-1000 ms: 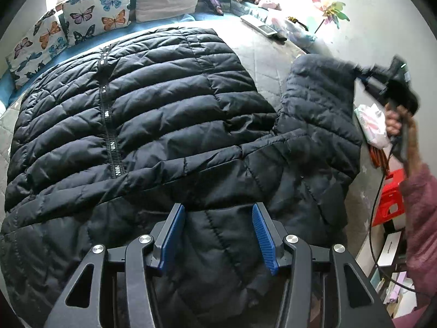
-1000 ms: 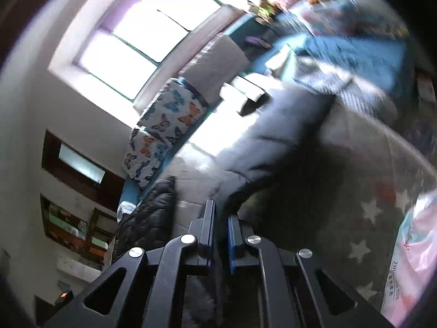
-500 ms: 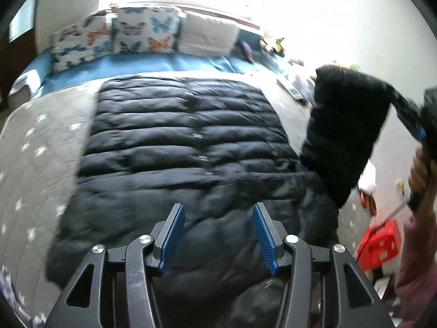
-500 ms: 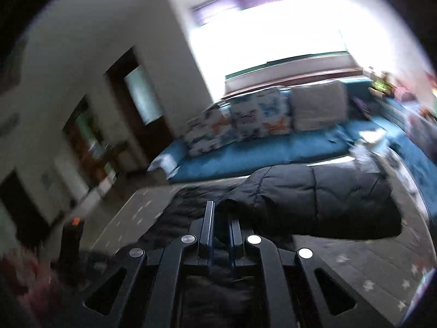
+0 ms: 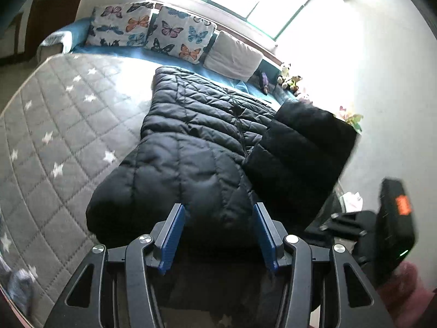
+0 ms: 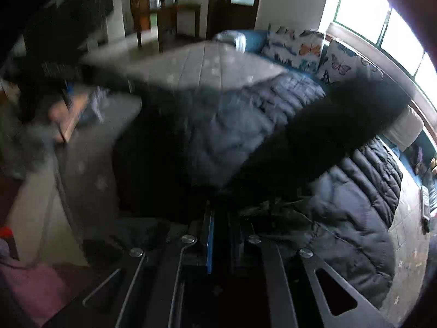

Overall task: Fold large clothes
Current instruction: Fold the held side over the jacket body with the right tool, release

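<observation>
Black puffer jacket flat on star-quilted mattress; right gripper clamped on raised sleeve, left gripper half-open, empty; slippery sleeve may slide off mid-fold.

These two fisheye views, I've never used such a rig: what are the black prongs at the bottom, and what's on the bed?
No robot arm here: a person carries a handheld gripper in each hand, each with a camera looking along its jaws. The left gripper has open, empty jaws above a black puffer jacket spread on the grey starred mattress. The right gripper, blurred, is shut on the jacket's sleeve, which is lifted over the jacket's body. Butterfly pillows line the far side.
</observation>
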